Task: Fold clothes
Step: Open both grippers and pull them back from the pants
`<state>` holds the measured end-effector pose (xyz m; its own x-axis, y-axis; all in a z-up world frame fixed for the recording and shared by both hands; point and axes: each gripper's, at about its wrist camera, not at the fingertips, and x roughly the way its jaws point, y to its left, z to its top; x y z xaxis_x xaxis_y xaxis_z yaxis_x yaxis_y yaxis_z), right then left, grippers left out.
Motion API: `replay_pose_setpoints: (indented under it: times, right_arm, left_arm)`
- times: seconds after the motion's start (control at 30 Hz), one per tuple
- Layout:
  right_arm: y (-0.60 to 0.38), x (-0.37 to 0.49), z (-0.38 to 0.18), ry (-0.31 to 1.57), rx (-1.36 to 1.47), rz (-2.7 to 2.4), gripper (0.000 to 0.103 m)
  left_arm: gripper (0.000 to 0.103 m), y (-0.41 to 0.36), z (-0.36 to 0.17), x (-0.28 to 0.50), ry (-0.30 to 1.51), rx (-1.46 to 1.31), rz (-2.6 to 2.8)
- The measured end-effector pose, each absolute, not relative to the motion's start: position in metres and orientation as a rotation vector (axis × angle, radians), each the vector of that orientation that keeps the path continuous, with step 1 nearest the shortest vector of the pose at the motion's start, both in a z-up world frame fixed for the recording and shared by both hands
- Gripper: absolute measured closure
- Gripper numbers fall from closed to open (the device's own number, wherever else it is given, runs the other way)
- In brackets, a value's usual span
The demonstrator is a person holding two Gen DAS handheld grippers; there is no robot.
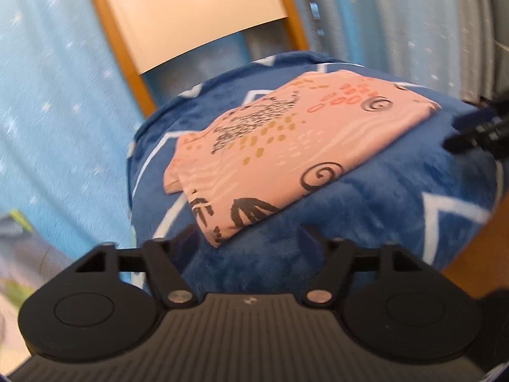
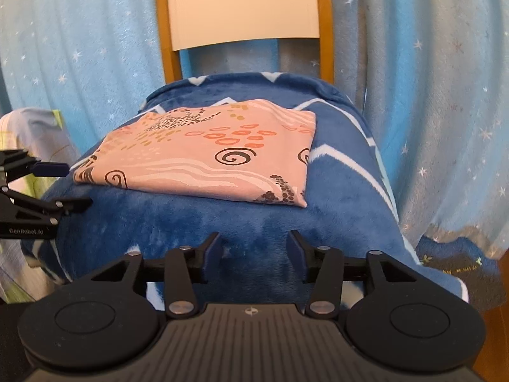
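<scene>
1. The pink cloth lay folded into a flat rectangle on the blue blanket, which covered the seat of a wooden chair.
2. The cloth had black spirals, orange rings and dark dots printed on it.
3. My right gripper was over the front part of the blanket, near the cloth but apart from it. Its two fingers stood apart and there was nothing between them.
4. My left gripper was near the front corner of the cloth. Its fingers were also spread, and I held nothing with them; whether a finger touched the cloth I could not tell.
5. From the right wrist view, my left gripper showed at the left side of the blanket, beside the cloth's left edge.
6. Behind the chair hung a light blue curtain with small white stars.
</scene>
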<state>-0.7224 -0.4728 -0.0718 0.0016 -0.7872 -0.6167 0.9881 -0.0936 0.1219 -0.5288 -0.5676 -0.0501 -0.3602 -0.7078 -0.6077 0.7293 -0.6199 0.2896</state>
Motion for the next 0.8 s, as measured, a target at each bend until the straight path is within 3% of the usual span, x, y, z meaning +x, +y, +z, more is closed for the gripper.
replay_pose_setpoints:
  times: [0.1,0.2,0.37,0.8]
  right_arm:
    - [-0.474,-0.717,-0.073,0.394,0.641,-1.564,0.038]
    - [-0.475,-0.711,-0.075,0.404,0.63,-1.572,0.031]
    - [-0.476,-0.707,-0.077,0.407,0.618,-1.588,0.028]
    - [-0.478,-0.701,-0.079,0.42,0.608,-1.603,0.02]
  left_arm:
    - [0.001,-0.572,-0.051,-0.526,0.147,0.852,-2.027]
    - [0.001,-0.574,-0.054,-0.524,0.224,0.836,-2.027]
    - [0.001,-0.578,-0.058,-0.518,0.324,0.801,-2.016]
    - [0.001,-0.575,-0.058,-0.518,0.335,0.761,-2.025]
